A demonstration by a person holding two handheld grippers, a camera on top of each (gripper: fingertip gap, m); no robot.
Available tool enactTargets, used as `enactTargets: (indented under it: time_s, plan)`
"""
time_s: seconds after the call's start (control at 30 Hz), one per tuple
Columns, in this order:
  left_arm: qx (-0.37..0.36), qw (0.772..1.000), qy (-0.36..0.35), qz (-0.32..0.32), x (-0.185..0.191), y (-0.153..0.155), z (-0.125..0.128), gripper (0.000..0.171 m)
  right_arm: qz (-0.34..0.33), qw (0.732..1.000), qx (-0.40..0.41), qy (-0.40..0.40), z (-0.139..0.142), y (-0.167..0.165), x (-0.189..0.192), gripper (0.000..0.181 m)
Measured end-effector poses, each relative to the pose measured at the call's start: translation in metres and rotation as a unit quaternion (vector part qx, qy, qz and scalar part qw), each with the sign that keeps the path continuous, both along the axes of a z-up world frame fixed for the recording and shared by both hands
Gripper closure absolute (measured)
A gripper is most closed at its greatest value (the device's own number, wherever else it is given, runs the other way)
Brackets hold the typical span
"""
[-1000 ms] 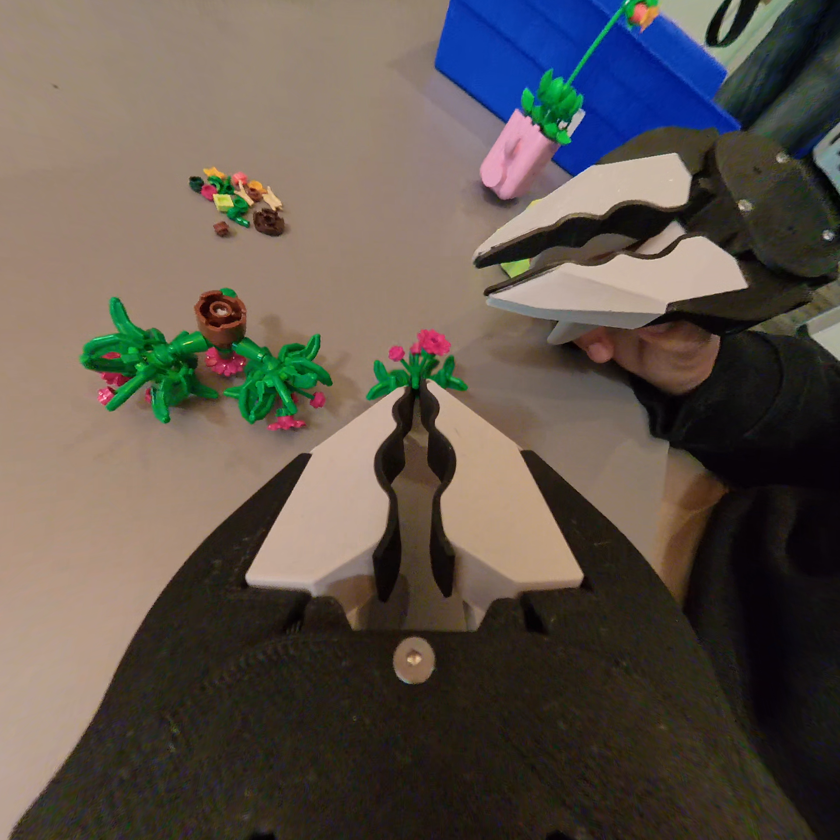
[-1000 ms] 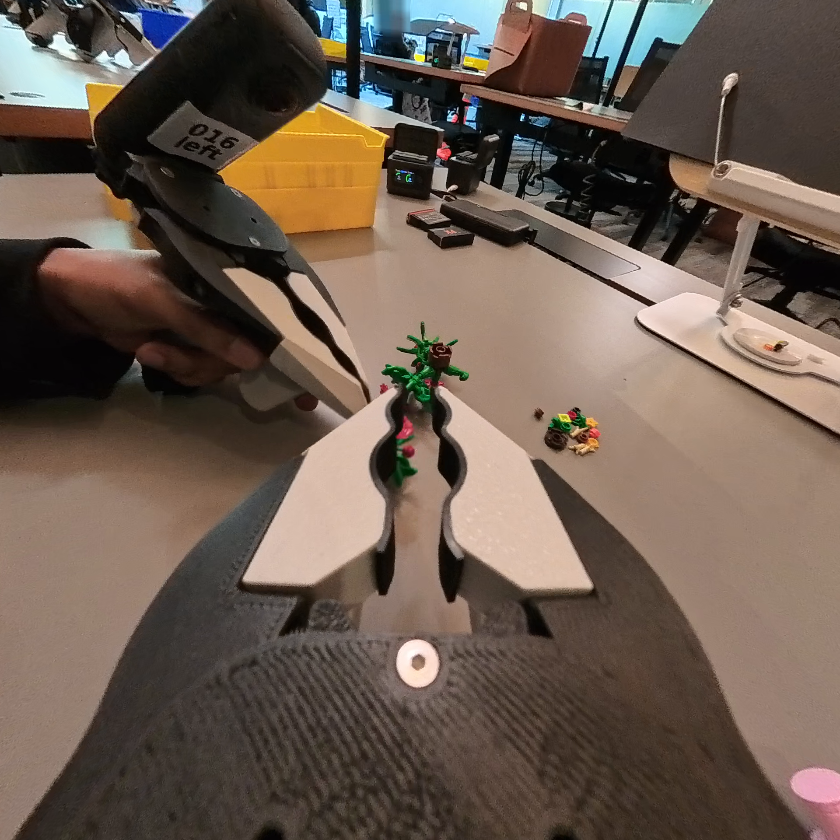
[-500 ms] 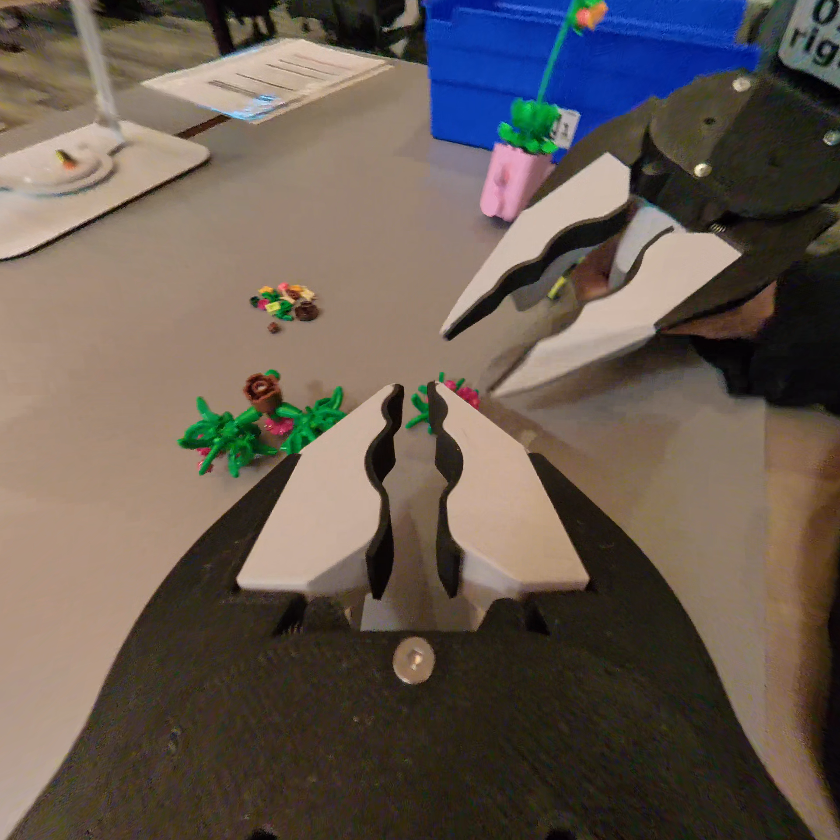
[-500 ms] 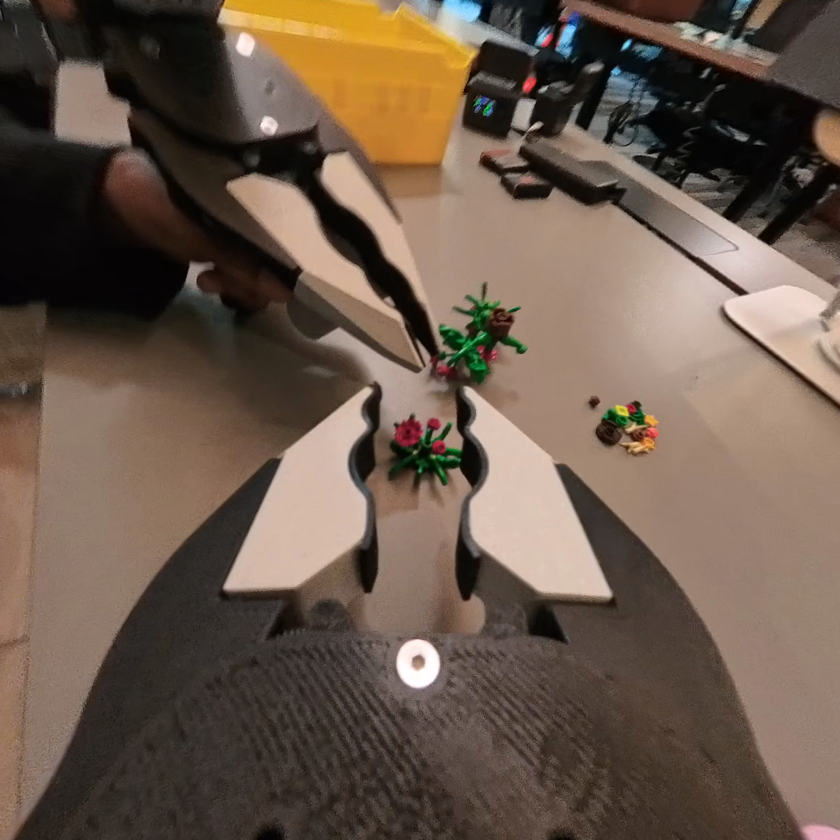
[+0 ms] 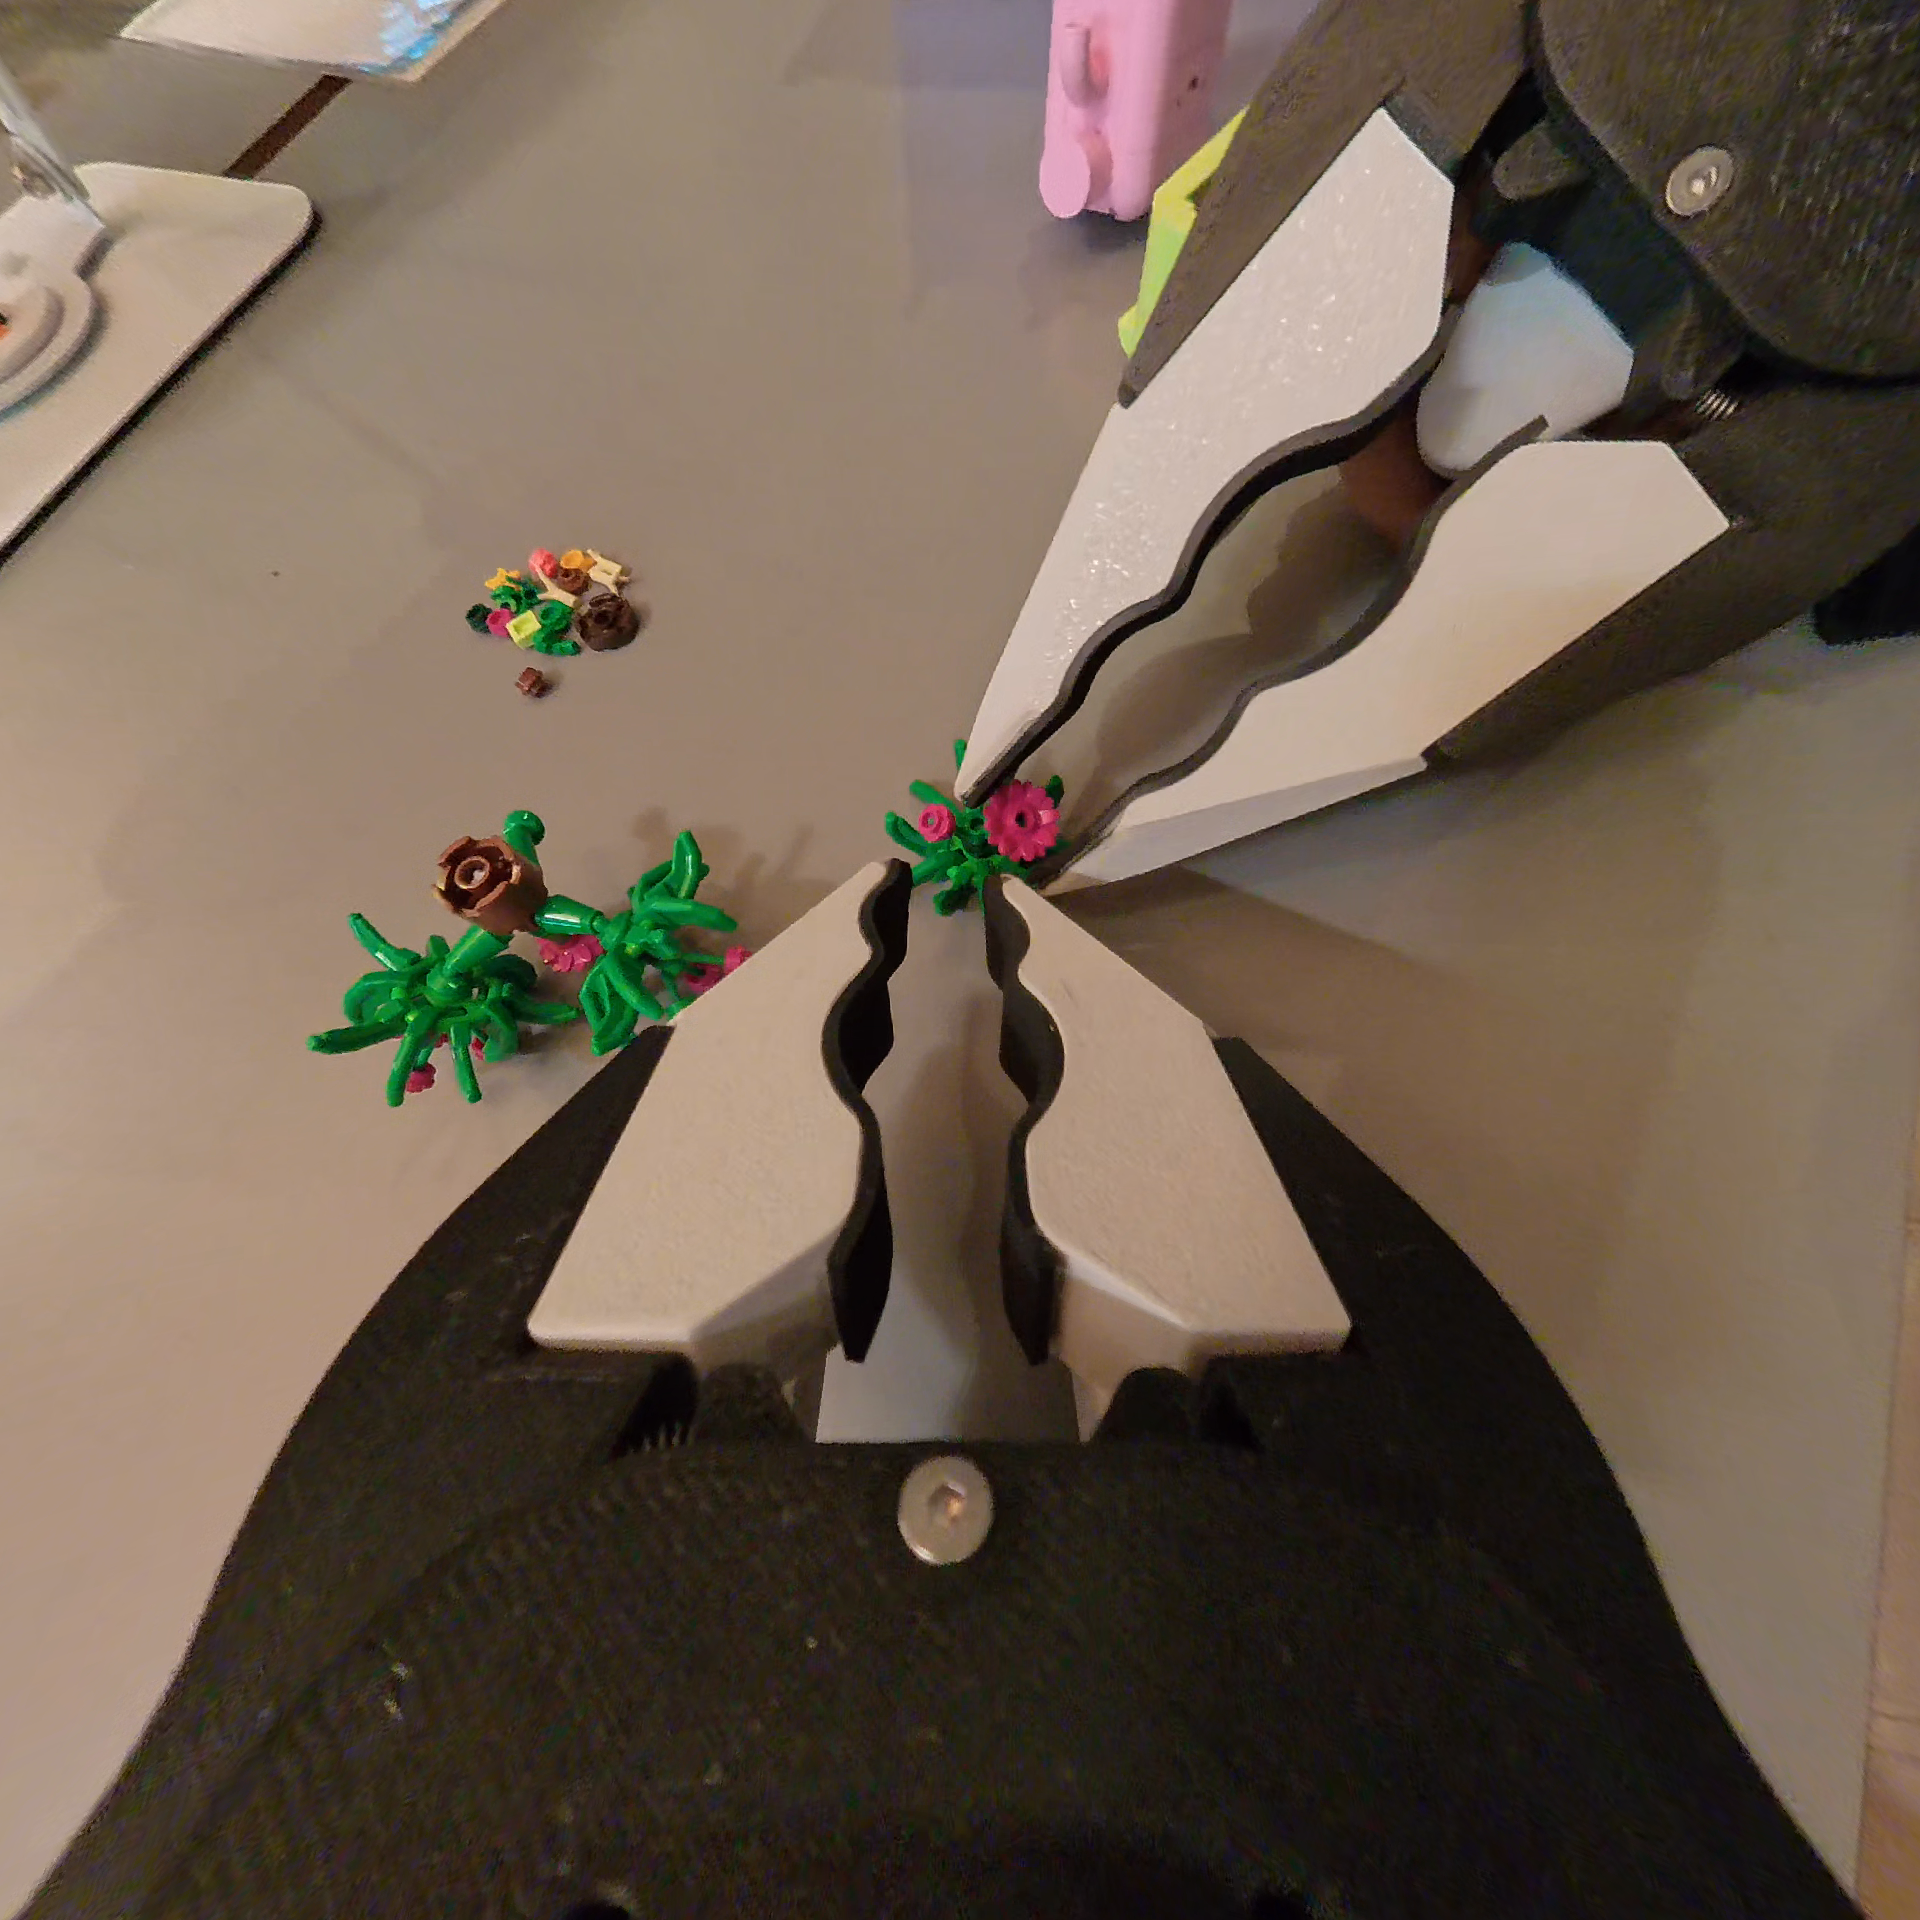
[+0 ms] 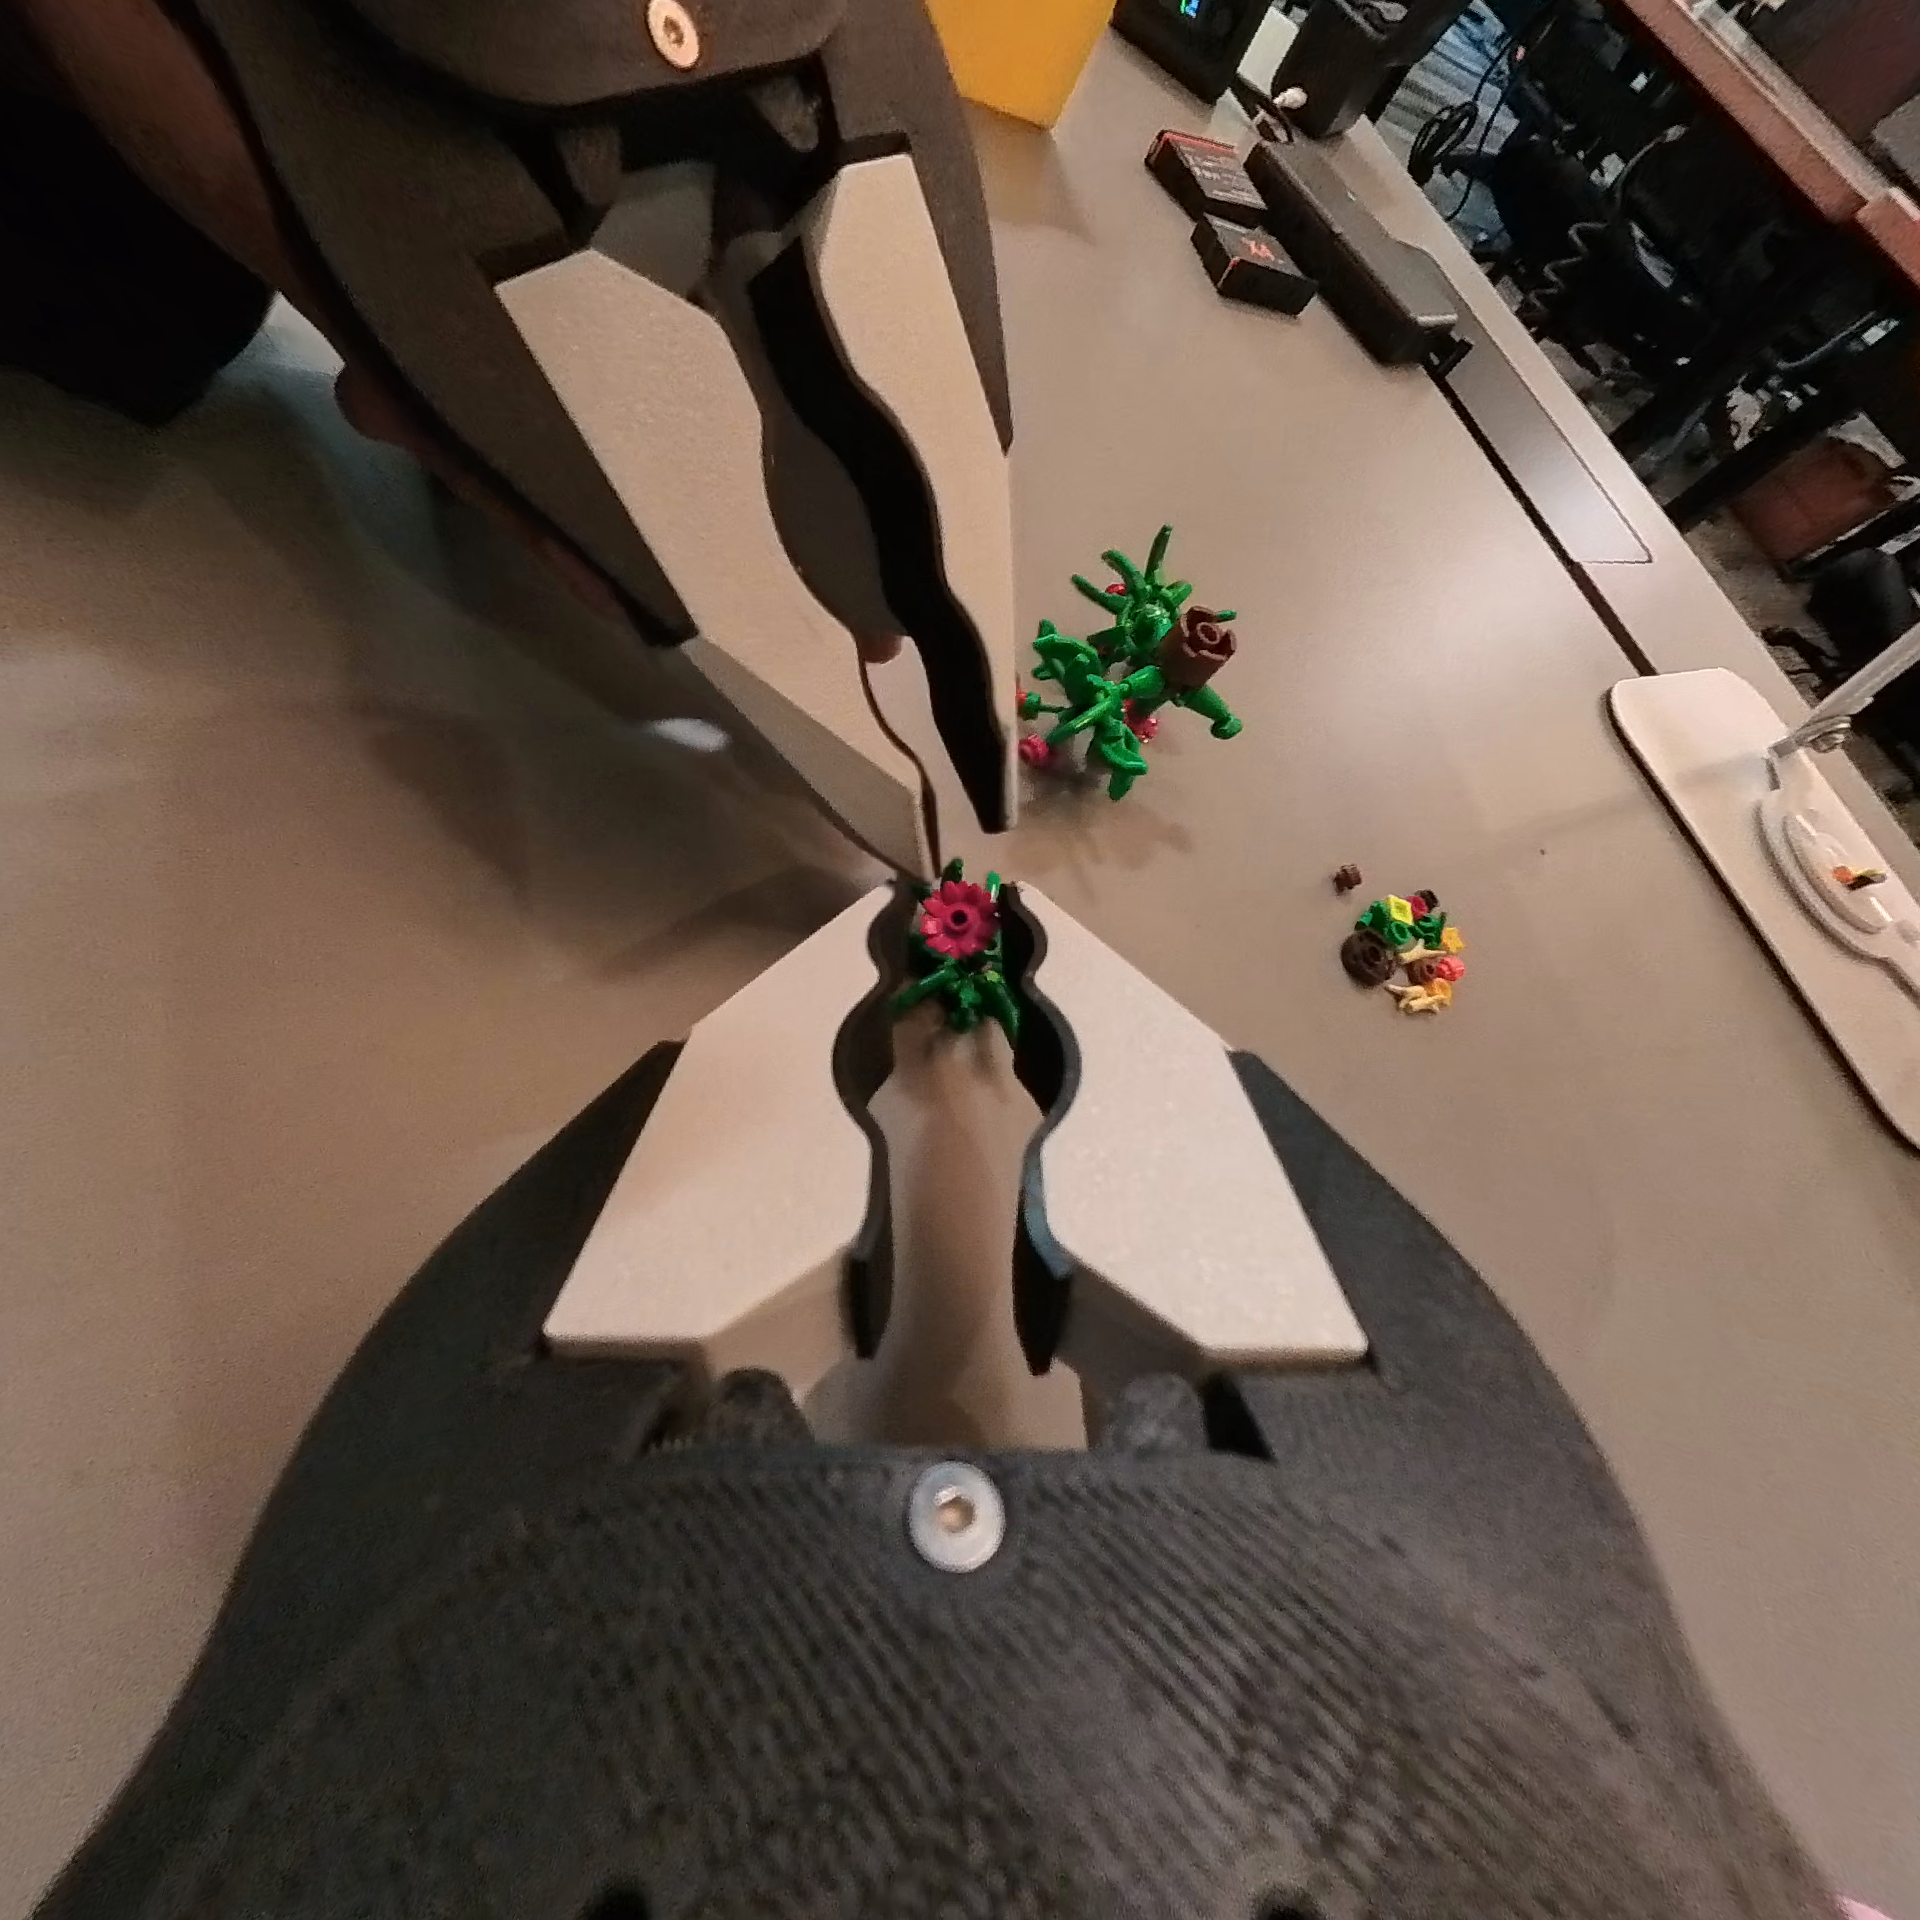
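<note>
A small green sprig with magenta flowers [image 5: 977, 831] lies on the grey table [image 5: 727, 416]. My right gripper [image 6: 954, 899] is open, its fingers on either side of the sprig [image 6: 956, 935], the leaves close to the pads. In the left wrist view the right gripper [image 5: 1023, 831] comes in from the upper right, tips straddling the sprig. My left gripper [image 5: 948, 888] is open a little and empty, its tips just short of the sprig. In the right wrist view the left gripper [image 6: 961, 844] points down at the sprig from above.
A larger green plant cluster with a brown round piece [image 5: 488, 883] lies left of the sprig, also in the right wrist view [image 6: 1122, 675]. A pile of small coloured pieces [image 5: 551, 613], a pink vase [image 5: 1127, 104], a white lamp base [image 6: 1766, 862], a yellow bin [image 6: 1018, 52]. Only a small space, under 4 cm, lies between the two pairs of fingers. Both grippers' tips are roughly 20 cm from the pink vase [image 5: 1127, 104].
A second ago my left gripper was shut on the sprig; it has opened and let go. My right gripper has moved in and down around the sprig and narrowed its gap.
</note>
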State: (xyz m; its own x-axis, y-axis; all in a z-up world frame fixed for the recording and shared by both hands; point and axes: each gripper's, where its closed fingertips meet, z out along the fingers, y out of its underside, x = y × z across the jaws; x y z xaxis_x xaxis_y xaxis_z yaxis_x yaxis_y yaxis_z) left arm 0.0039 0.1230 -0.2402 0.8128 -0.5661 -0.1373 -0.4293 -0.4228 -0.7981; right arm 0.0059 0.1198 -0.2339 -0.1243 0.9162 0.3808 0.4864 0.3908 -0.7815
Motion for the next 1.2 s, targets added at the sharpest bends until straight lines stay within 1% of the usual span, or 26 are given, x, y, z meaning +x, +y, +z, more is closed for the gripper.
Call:
enactTargets:
  time_s: [0.13,0.23,0.33,0.4,0.47,0.53,0.57,0.67,0.7,0.73,0.83,0.9,0.97,1.03,1.1,1.13,1.2]
  plan:
    - [-0.005,1.0,0.021,-0.005,0.002,-0.001,-0.005,0.159,-0.012,1.0,0.008,-0.027,-0.009,0.003,0.001,0.169]
    - [-0.003,0.999,0.04,-0.004,0.002,-0.001,-0.008,0.16,-0.014,0.999,0.013,-0.026,-0.009,0.004,0.001,0.169]
    - [0.008,0.999,0.048,-0.006,0.003,-0.001,-0.007,0.16,-0.011,1.0,-0.001,-0.023,-0.007,0.003,0.001,0.169]
    - [0.01,0.999,0.042,-0.004,0.002,0.0,-0.005,0.156,-0.018,1.0,-0.019,0.002,0.001,0.006,0.001,0.169]
    - [0.018,0.999,0.024,0.015,-0.003,0.003,0.0,0.149,-0.03,0.996,-0.061,0.05,0.018,0.012,0.003,0.169]
    - [0.035,0.999,-0.011,0.029,-0.008,0.007,0.011,0.144,-0.039,0.985,-0.124,0.11,0.037,0.02,0.006,0.169]
    - [0.052,0.997,-0.038,0.038,-0.01,0.009,0.02,0.143,-0.035,0.975,-0.167,0.144,0.048,0.021,0.008,0.169]
    - [0.115,0.982,-0.143,0.041,-0.004,0.011,0.053,0.141,0.006,0.923,-0.31,0.229,0.079,0.017,0.014,0.169]
    - [0.135,0.977,-0.159,0.041,-0.002,0.01,0.06,0.141,0.014,0.91,-0.338,0.242,0.083,0.018,0.016,0.169]
    - [0.152,0.975,-0.158,0.042,-0.001,0.01,0.064,0.141,0.018,0.904,-0.348,0.248,0.086,0.018,0.017,0.169]
    - [0.183,0.974,-0.131,0.031,0.008,0.008,0.067,0.144,0.018,0.908,-0.335,0.253,0.087,0.017,0.017,0.169]
    - [0.196,0.97,-0.139,0.021,0.014,0.006,0.071,0.144,0.025,0.908,-0.337,0.247,0.086,0.013,0.015,0.169]
    - [0.199,0.968,-0.155,0.019,0.017,0.005,0.074,0.141,0.033,0.903,-0.35,0.246,0.086,0.01,0.013,0.169]
    - [0.201,0.967,-0.155,0.016,0.018,0.004,0.074,0.137,0.039,0.892,-0.375,0.251,0.088,0.009,0.013,0.17]
    - [0.211,0.965,-0.155,0.019,0.018,0.004,0.077,0.137,0.044,0.876,-0.406,0.255,0.09,0.009,0.012,0.17]
    - [0.215,0.964,-0.154,0.021,0.017,0.005,0.078,0.138,0.046,0.869,-0.421,0.254,0.089,0.01,0.012,0.17]
    - [0.222,0.962,-0.155,0.033,0.014,0.006,0.079,0.145,0.052,0.855,-0.451,0.25,0.089,0.011,0.012,0.17]
